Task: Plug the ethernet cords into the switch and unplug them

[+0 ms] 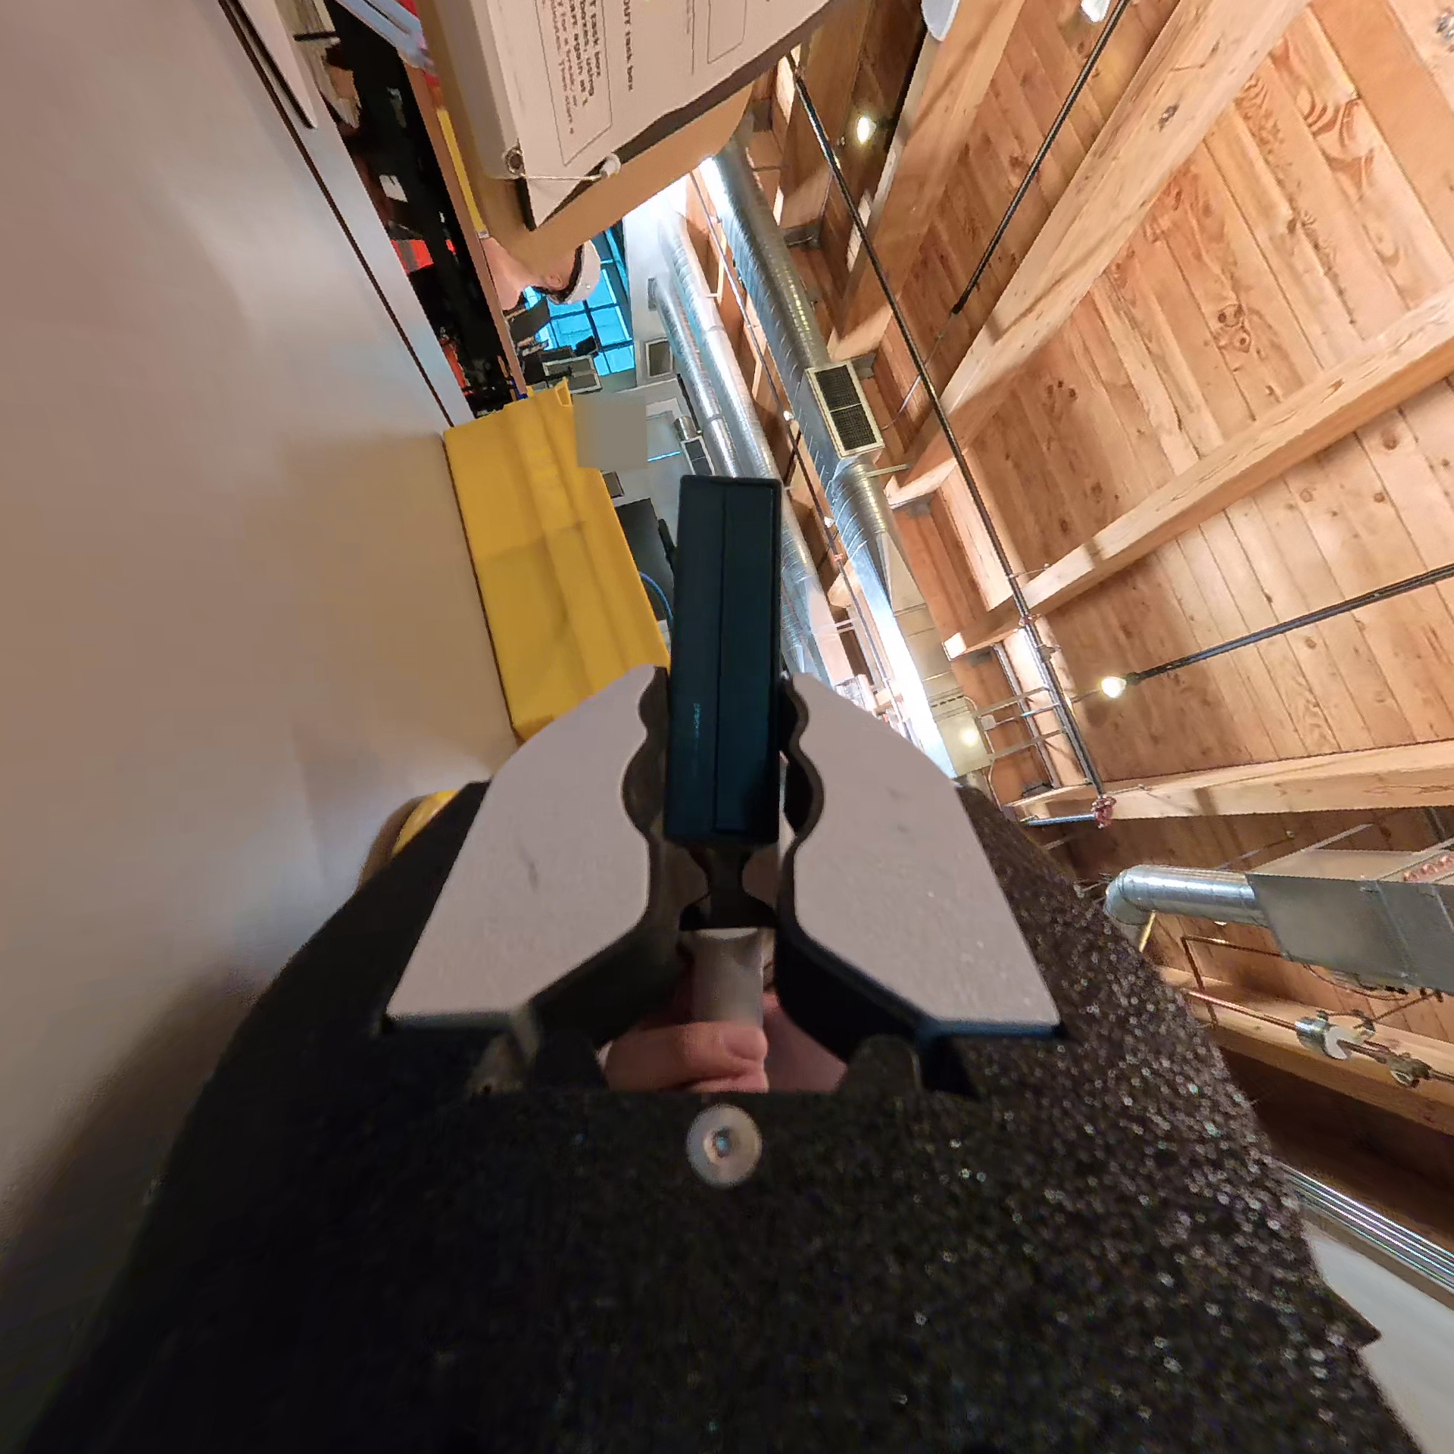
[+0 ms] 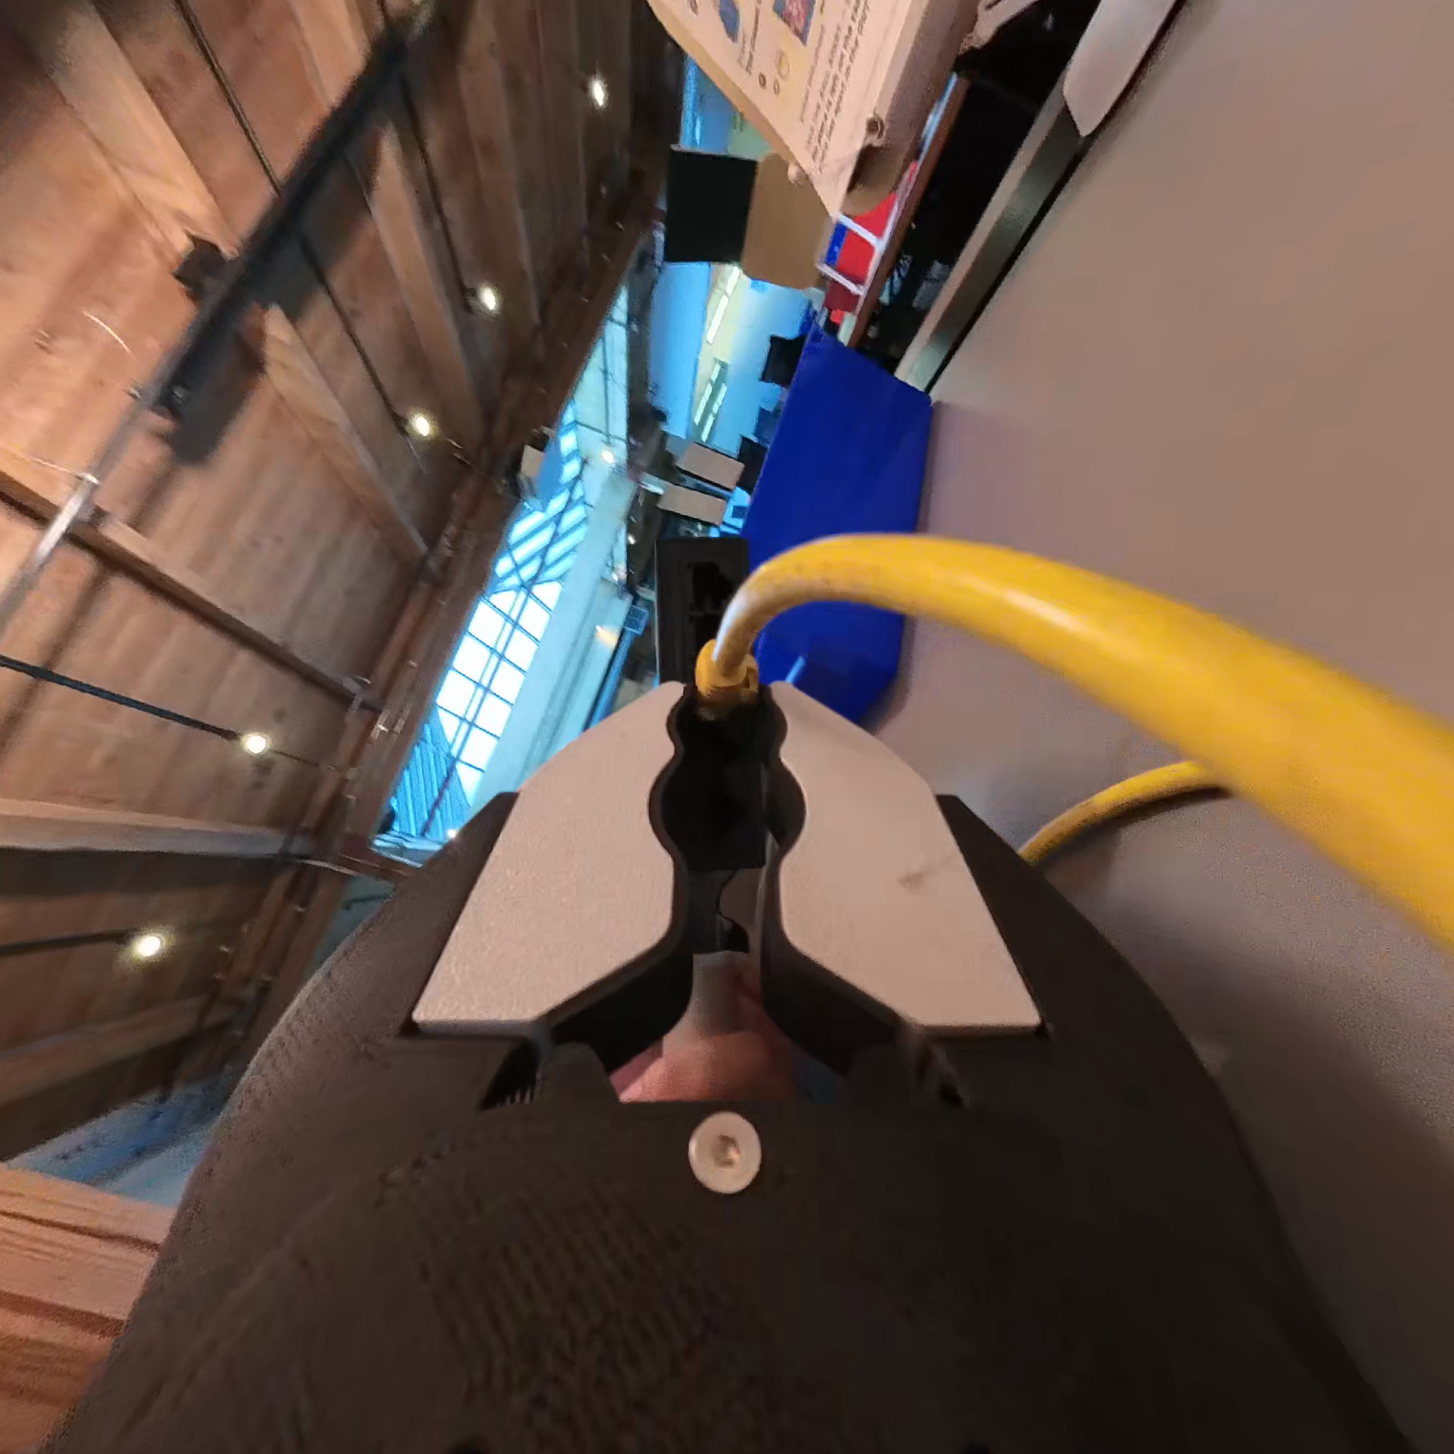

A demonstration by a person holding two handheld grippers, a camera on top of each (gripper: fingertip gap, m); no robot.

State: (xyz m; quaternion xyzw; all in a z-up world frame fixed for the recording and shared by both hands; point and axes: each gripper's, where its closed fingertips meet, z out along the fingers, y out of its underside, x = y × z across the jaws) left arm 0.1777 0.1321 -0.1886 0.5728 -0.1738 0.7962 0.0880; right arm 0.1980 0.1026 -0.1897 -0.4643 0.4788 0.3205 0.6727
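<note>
My left gripper (image 1: 724, 692) is shut on a dark blue-black switch (image 1: 724, 629) and holds it by one end, its long body pointing away from me, lifted off the white table (image 1: 197, 472). A thin blue cord (image 1: 657, 594) shows just behind the switch. My right gripper (image 2: 724, 688) is shut on the yellow plug (image 2: 725, 683) of a yellow ethernet cord (image 2: 1101, 621) that arcs back toward the camera on the right. Just beyond the plug, the switch (image 2: 700, 598) shows its port face; I cannot tell whether the plug touches it.
Both views are rolled sideways, with the wooden ceiling on one side. A yellow bin (image 1: 543, 566) stands on the table behind the switch. A blue bin (image 2: 834, 519) stands behind it in the right wrist view. A cardboard box with papers (image 1: 629, 94) is farther back.
</note>
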